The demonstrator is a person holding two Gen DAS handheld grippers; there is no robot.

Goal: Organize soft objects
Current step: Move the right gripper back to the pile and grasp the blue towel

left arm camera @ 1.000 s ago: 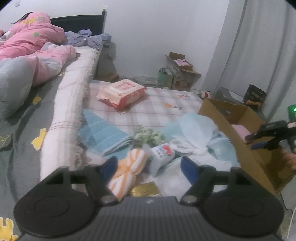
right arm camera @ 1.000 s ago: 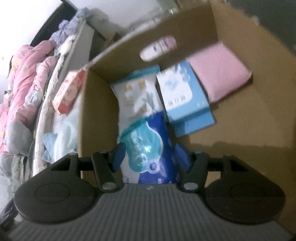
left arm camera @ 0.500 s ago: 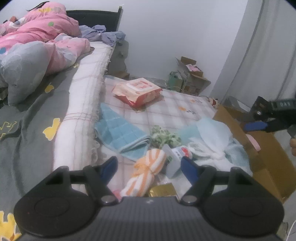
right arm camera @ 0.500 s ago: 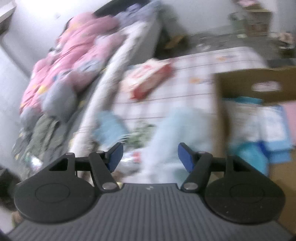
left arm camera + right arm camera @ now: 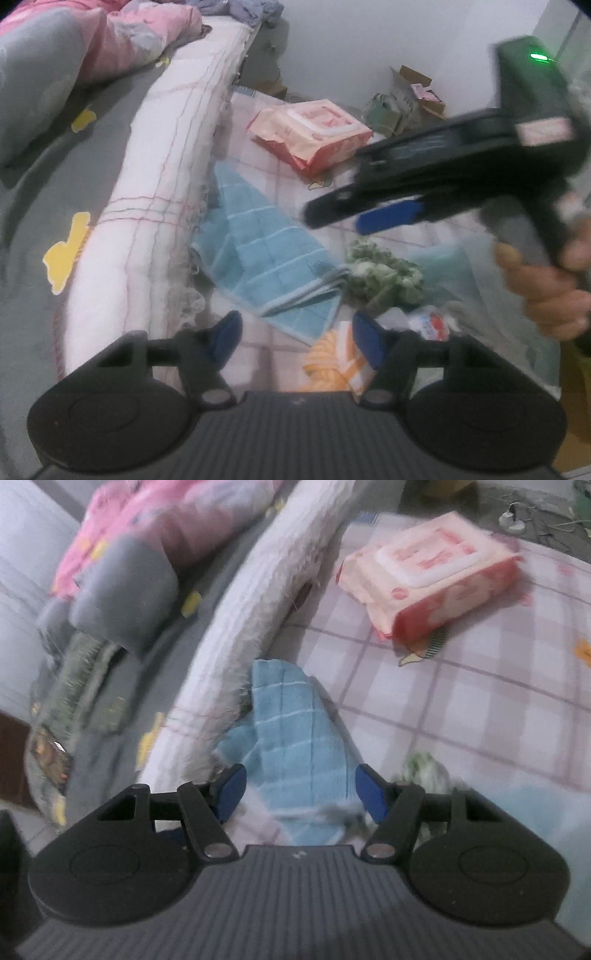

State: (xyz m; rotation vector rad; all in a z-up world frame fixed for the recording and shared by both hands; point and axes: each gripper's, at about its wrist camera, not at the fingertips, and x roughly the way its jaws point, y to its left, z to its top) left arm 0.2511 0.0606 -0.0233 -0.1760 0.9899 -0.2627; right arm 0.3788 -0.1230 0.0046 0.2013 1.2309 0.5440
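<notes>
A folded blue towel lies on a checked sheet, its far end tucked against the frilled edge of a white blanket. The right claw hangs just above the towel's near end with its blue fingers apart — the towel shows between them, but the pads do not press it. In the left wrist view the same towel sits mid-frame, and the right claw reaches in from the right over the sheet, held by a hand.

The left claw is open too, nothing gripped; its jaws have just been closing a little. Just past its right finger lies an orange-and-white striped roll, with a small white packet beside it. A green-and-white bundle rests next to the towel's near corner, and pale blue fabric lies beyond that, blurred.

Farther off on the sheet, well apart from the towel, sits a pink pack of wipes. To the left, a grey bedspread with yellow shapes — and on it pink bedding. Open cardboard boxes stand by the far wall.
</notes>
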